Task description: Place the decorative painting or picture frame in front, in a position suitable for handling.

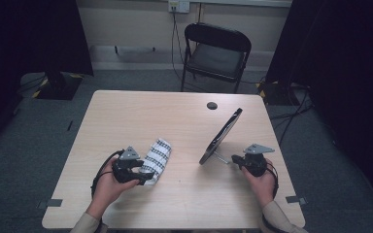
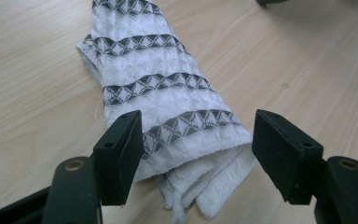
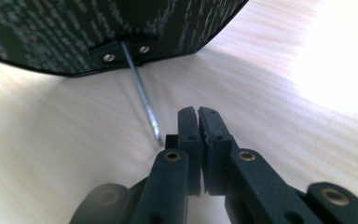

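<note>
Legible text: none, as far as I can read | Panel back (image 3: 74,32): rows of pale print, too blurred to decipher | Cloth (image 2: 163,107): pattern only

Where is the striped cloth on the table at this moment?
In the high view the folded striped cloth lies on the table, left of the middle. Its near end lies between the open jaws of the left hand-held gripper, left of the leaning dark panel.

My right gripper (image 3: 198,114): black jaws pressed together, nothing between them.
Thin metal support rod (image 3: 142,95): slants from the panel to the table, just left of my jaws.
Dark speckled panel (image 3: 74,28): tilted above the pale wooden table (image 3: 284,107).
</note>
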`<state>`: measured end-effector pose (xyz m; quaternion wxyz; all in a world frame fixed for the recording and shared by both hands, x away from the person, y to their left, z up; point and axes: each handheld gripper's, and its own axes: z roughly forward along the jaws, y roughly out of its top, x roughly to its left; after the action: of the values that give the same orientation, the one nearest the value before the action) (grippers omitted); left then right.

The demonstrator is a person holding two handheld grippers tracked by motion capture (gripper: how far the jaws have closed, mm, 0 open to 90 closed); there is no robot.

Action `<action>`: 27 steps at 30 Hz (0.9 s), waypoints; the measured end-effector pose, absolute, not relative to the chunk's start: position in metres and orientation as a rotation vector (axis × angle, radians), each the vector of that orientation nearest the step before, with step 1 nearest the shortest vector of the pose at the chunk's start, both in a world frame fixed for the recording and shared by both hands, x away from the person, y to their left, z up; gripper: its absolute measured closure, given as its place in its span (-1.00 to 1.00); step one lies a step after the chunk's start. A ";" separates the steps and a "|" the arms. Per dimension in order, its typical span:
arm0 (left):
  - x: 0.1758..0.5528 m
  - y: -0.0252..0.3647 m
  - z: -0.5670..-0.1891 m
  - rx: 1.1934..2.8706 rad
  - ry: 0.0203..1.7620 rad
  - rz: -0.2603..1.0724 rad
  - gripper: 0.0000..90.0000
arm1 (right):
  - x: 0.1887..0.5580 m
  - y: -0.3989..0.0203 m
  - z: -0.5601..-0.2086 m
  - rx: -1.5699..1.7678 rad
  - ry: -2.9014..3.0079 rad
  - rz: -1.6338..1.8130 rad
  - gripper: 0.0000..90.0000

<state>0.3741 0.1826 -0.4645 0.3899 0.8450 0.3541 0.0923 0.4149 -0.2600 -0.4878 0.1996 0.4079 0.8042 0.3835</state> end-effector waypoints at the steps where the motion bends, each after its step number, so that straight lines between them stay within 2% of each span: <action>1: 0.374 0.182 -0.465 2.150 0.901 0.230 -0.25 | 0.418 -0.259 -0.487 1.135 2.255 1.070 0.96; 7: 0.374 0.184 -0.465 2.140 0.911 0.232 -0.25 | 0.423 -0.254 -0.485 1.128 2.244 1.089 0.92; 9: 0.374 0.184 -0.464 2.138 0.910 0.231 -0.25 | 0.415 -0.255 -0.485 1.136 2.243 1.150 0.80; 14: 0.374 0.182 -0.463 2.154 0.894 0.243 -0.25 | 0.402 -0.250 -0.483 1.105 2.267 1.182 0.77; 17: 0.373 0.181 -0.462 2.155 0.889 0.238 -0.25 | 0.399 -0.248 -0.486 1.129 2.276 1.151 0.67; 20: 0.374 0.180 -0.463 2.154 0.891 0.237 -0.25 | 0.403 -0.248 -0.489 1.136 2.274 1.133 0.66; 21: 0.374 0.180 -0.463 2.152 0.891 0.235 -0.25 | 0.408 -0.248 -0.492 1.130 2.296 1.115 0.76; 23: 0.374 0.180 -0.463 2.151 0.890 0.233 -0.25 | 0.411 -0.246 -0.494 1.107 2.312 1.089 0.84; 27: 0.374 0.180 -0.465 2.155 0.897 0.220 -0.25 | 0.417 -0.246 -0.494 1.079 2.327 1.071 0.84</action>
<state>0.3743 0.1796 -0.4653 0.3879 0.8472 0.3526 0.0864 0.4173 -0.2458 -0.4937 0.1797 0.3819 0.8235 0.3791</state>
